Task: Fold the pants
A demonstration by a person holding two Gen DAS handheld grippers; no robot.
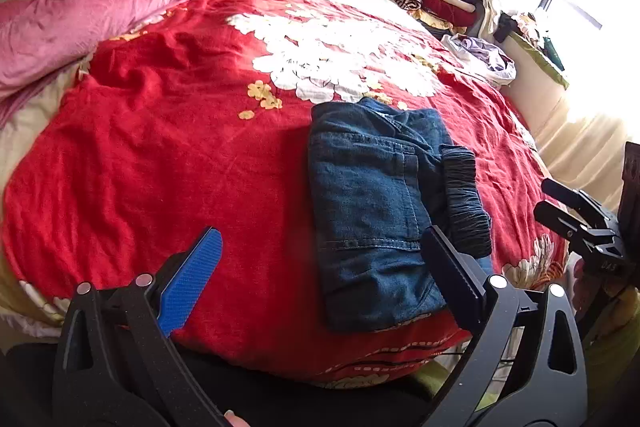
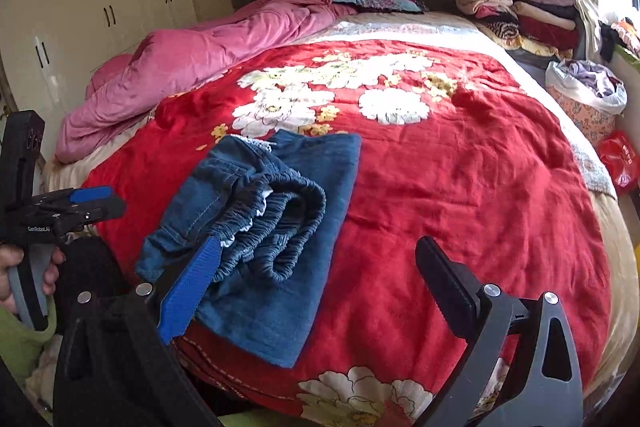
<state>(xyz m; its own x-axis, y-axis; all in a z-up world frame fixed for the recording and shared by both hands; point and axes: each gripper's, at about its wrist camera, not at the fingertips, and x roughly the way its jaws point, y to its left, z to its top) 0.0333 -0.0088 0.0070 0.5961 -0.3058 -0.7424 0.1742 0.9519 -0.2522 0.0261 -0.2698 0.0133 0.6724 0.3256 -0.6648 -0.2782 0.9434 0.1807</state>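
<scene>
Dark blue denim pants [image 1: 372, 203] lie folded into a compact rectangle on the red flowered bedspread [image 1: 180, 147], near the bed's front edge, elastic waistband [image 1: 464, 203] on top at the right. In the right wrist view the pants [image 2: 264, 227] show the gathered waistband [image 2: 280, 227] facing me. My left gripper [image 1: 320, 267] hovers open just in front of the pants, nothing between its fingers. My right gripper [image 2: 316, 267] is open too, its blue finger [image 2: 192, 287] over the pants' near corner, holding nothing. The right gripper [image 1: 560, 203] also shows at the left view's right edge.
A pink quilt [image 2: 180, 75] is bunched along the bed's left side. Stacks of folded clothes [image 2: 520, 11] sit at the headboard's right. A basket of clothes [image 2: 588, 95] and a red bag [image 2: 620, 159] stand beside the bed. Wardrobe doors [image 2: 100, 7] line the left wall. A hand [image 2: 24, 267] holds the left gripper.
</scene>
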